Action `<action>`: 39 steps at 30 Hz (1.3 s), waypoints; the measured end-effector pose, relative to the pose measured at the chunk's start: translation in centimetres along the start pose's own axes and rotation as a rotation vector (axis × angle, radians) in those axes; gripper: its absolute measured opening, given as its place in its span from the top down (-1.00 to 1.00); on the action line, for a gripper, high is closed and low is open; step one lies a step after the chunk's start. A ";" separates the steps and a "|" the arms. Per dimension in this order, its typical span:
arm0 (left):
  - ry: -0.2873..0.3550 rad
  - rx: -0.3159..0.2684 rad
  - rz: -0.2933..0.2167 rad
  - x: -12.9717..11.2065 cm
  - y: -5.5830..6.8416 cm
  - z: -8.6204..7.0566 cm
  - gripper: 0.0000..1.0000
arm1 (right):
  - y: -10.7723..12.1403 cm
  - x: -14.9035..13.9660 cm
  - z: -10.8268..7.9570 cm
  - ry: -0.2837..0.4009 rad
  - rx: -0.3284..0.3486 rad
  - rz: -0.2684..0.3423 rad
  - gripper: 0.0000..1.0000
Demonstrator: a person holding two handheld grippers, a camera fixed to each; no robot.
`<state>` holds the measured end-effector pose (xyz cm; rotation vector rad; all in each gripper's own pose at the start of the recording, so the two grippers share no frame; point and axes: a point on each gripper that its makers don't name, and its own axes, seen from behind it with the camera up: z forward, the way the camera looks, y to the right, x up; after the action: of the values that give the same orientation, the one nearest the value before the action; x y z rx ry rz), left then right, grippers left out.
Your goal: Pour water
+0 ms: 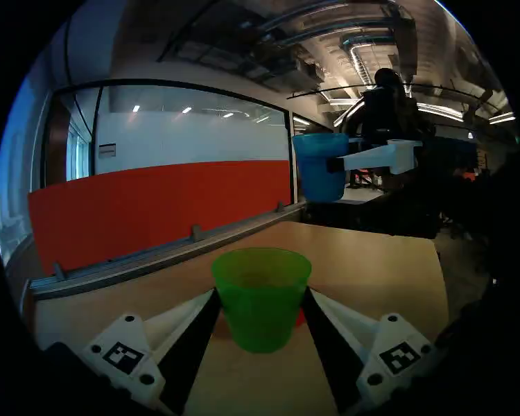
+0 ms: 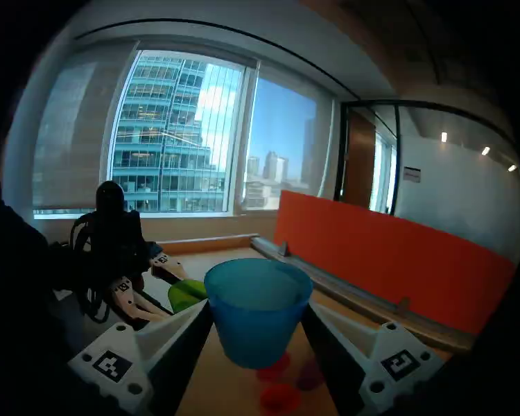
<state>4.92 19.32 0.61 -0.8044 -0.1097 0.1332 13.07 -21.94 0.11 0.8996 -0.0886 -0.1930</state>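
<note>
A green cup (image 1: pixel 261 322) stands upright between the fingers of my left gripper (image 1: pixel 261 297), which is shut on it just over the wooden table (image 1: pixel 371 263). Beyond it and higher up, a blue cup (image 1: pixel 320 170) hangs upright in the air, held by my right gripper (image 1: pixel 338 164). In the right gripper view the blue cup (image 2: pixel 258 326) is clamped between that gripper's fingers (image 2: pixel 258 308), and the green cup (image 2: pixel 186 295) shows behind it to the left in the left gripper (image 2: pixel 175 295). What the cups hold cannot be made out.
An orange partition (image 1: pixel 163 201) with a grey rail (image 1: pixel 170 253) runs along the table's far side. Red round marks (image 2: pixel 279 395) lie on the tabletop under the blue cup. A dark hand (image 2: pixel 111 239) holds the left gripper. Large windows (image 2: pixel 184 139) are behind.
</note>
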 end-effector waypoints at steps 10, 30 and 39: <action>-0.048 -0.014 0.004 -1.2 -0.1 0.2 -0.62 | -0.4 -2.8 0.4 -0.049 0.017 0.008 -0.76; -0.235 -0.045 0.021 -6.1 -0.4 0.6 -0.62 | -1.4 -8.7 1.6 -0.163 0.056 0.000 -0.76; -0.318 -0.068 0.042 -8.2 -0.2 0.5 -0.62 | -1.8 -11.2 2.2 -0.207 0.078 -0.007 -0.76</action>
<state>-3.25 18.21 0.72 -0.8488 -0.3990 0.2980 1.47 -22.47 0.08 0.9554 -0.2866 -0.2899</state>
